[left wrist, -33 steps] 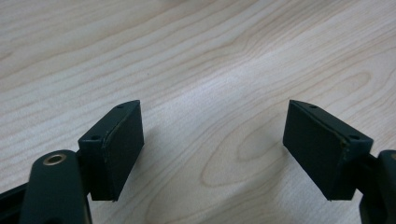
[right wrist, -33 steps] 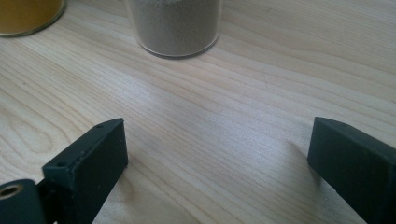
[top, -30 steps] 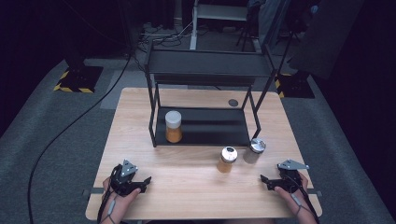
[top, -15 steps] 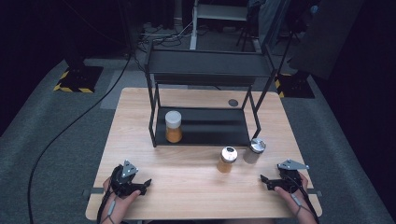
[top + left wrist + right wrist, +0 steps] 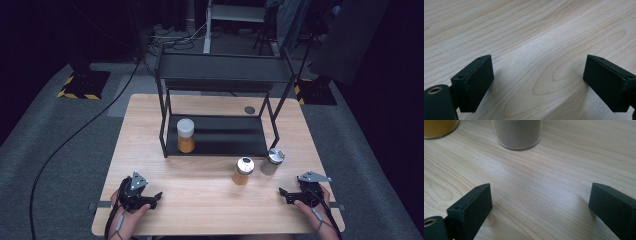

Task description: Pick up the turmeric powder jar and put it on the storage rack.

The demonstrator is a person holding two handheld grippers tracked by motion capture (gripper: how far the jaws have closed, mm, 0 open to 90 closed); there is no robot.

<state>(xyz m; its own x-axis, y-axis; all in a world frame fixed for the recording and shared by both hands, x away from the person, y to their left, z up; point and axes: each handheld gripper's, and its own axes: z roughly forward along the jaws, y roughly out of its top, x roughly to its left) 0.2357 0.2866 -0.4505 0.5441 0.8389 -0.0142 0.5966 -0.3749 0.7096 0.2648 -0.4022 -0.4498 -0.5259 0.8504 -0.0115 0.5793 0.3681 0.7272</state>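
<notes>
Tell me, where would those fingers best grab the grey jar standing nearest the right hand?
Probably around the straight glass body of the grey jar, below its silver lid, coming level from the near side where the right gripper rests open. The jar stands upright and round, so the sides offer even grip. The orange jar stands close on its left, so keep the fingers clear of it.

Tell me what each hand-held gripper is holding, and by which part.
Nothing. The left hand-held gripper, its jaws just opened, and the right hand-held gripper both stand open over bare table.
</notes>
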